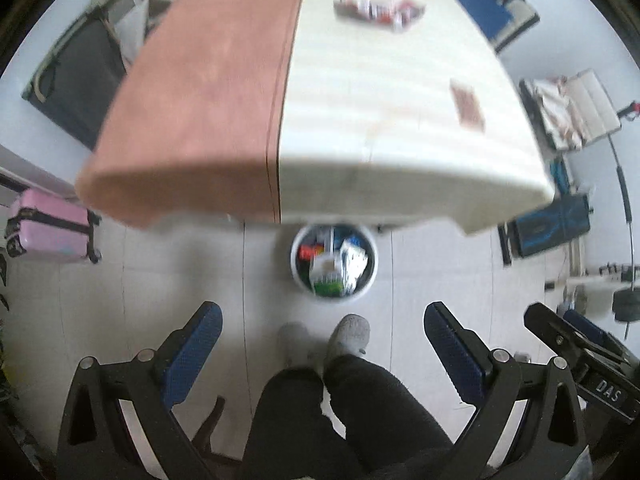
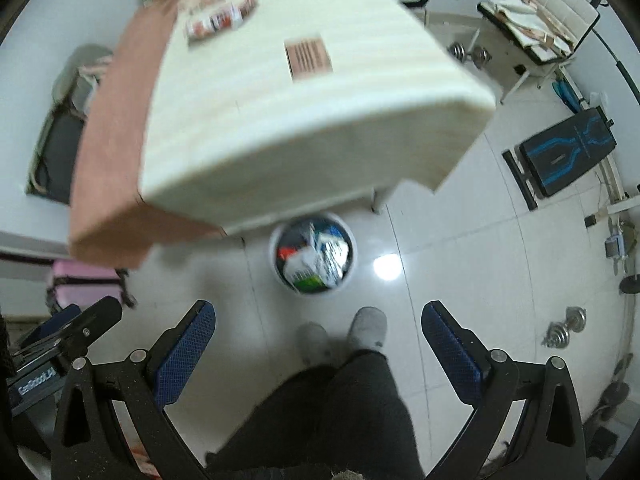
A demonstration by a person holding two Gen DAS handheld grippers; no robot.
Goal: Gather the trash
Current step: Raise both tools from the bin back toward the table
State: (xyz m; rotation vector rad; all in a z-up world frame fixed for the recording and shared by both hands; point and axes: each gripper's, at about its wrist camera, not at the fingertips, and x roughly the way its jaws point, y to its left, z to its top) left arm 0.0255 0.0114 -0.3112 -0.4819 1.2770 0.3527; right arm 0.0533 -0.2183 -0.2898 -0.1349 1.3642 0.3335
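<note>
A round white trash bin stands on the floor at the table's near edge, holding several packets and wrappers; it also shows in the right wrist view. My left gripper is open and empty, high above the floor, short of the bin. My right gripper is open and empty, also above the floor. A brown flat packet lies on the cream table; it also shows in the right wrist view. Several small red-and-white packets lie at the far end.
The person's legs and grey slippers are below the grippers. A pink suitcase stands left. Weight benches and dumbbells are on the right. A pink cloth covers the table's left part.
</note>
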